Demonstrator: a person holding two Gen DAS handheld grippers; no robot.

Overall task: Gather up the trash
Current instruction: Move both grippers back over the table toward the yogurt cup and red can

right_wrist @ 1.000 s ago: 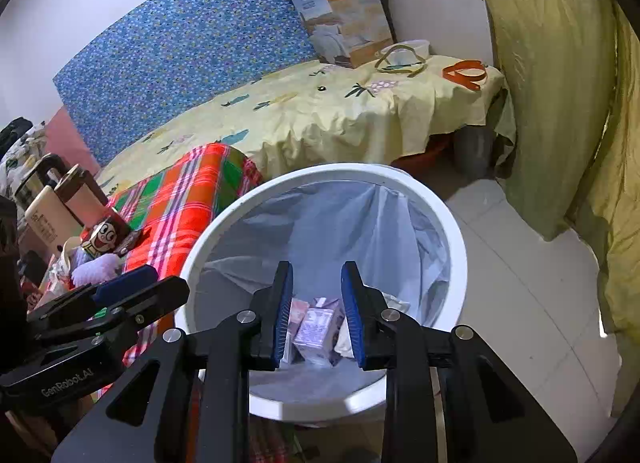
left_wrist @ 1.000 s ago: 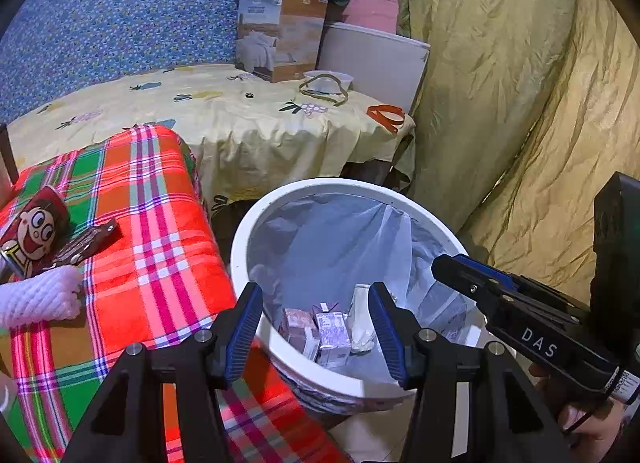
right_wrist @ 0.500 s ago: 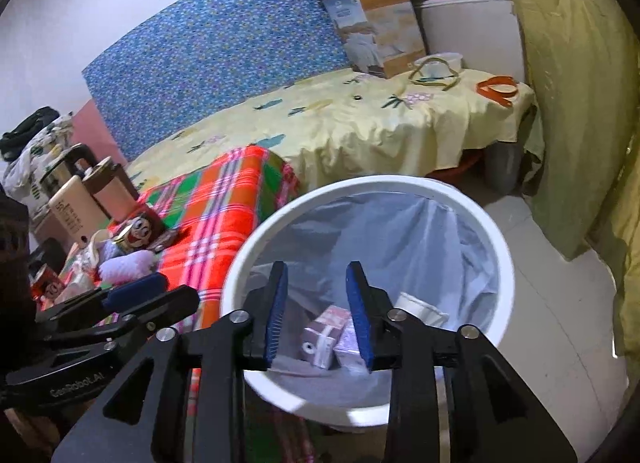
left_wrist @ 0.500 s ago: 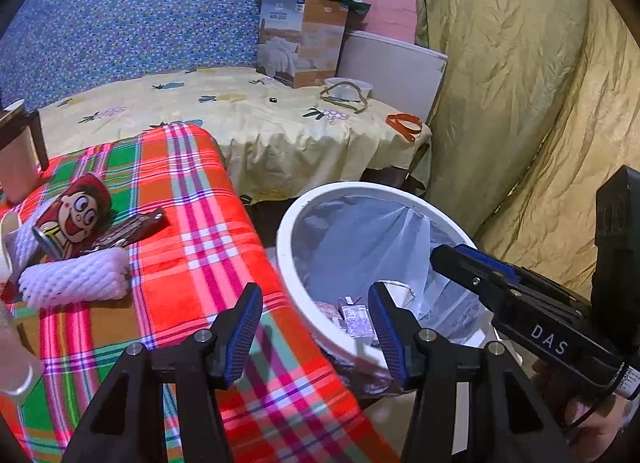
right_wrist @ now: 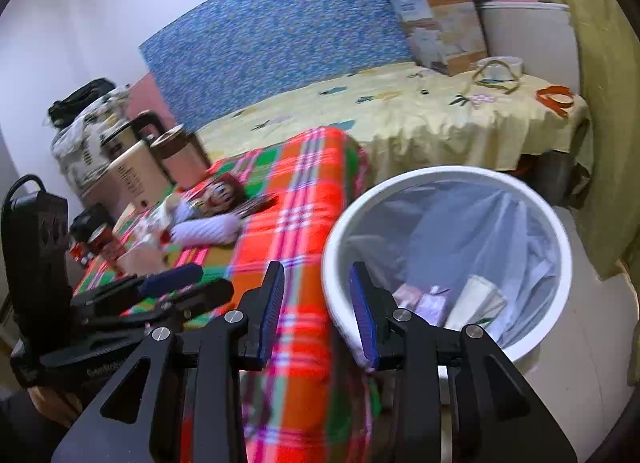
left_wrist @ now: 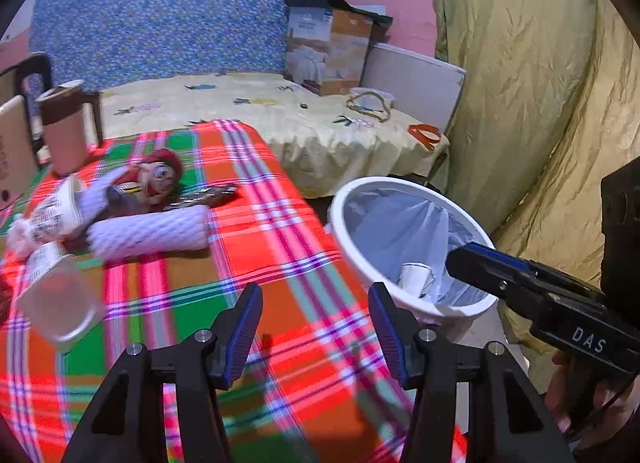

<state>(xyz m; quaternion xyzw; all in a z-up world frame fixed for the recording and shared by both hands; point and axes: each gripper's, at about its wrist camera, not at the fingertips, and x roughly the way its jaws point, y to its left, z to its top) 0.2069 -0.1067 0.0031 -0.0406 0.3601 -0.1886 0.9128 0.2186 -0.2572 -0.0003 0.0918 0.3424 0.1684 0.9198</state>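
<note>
Trash pile sits on the plaid cloth [left_wrist: 280, 247] at the left side of the table: a white foam sleeve [left_wrist: 148, 233] lying on its side, a cartoon-face wrapper [left_wrist: 158, 177] just behind it, a dark flat wrapper [left_wrist: 208, 195] beside that, a couple of small labelled cups [left_wrist: 52, 215] at the far left, and a clear cup [left_wrist: 60, 303] nearer the camera, blurry.

Bin [left_wrist: 360, 239] is white with a pale liner, standing on the floor right against the table's edge. Inside it the right wrist view shows some small cartons [right_wrist: 432, 305] and a folded paper piece [right_wrist: 476, 299] at the bottom.

Left gripper [left_wrist: 316, 331] hangs over bare cloth, jaws roughly half apart, nothing between them. Right gripper [right_wrist: 318, 303] is over the spot where the cloth meets the bin's rim, jaws parted a bit narrower than the left, and also empty. You can see its dark nose poking over the bin in the left view.

Behind all that: a bed with a yellow sheet [left_wrist: 240, 111], a blue patterned headboard [left_wrist: 168, 15], a cardboard box [left_wrist: 326, 51], and a brown mug [left_wrist: 66, 127] at the back corner of the table. An olive curtain [left_wrist: 520, 83] fills the right side.
</note>
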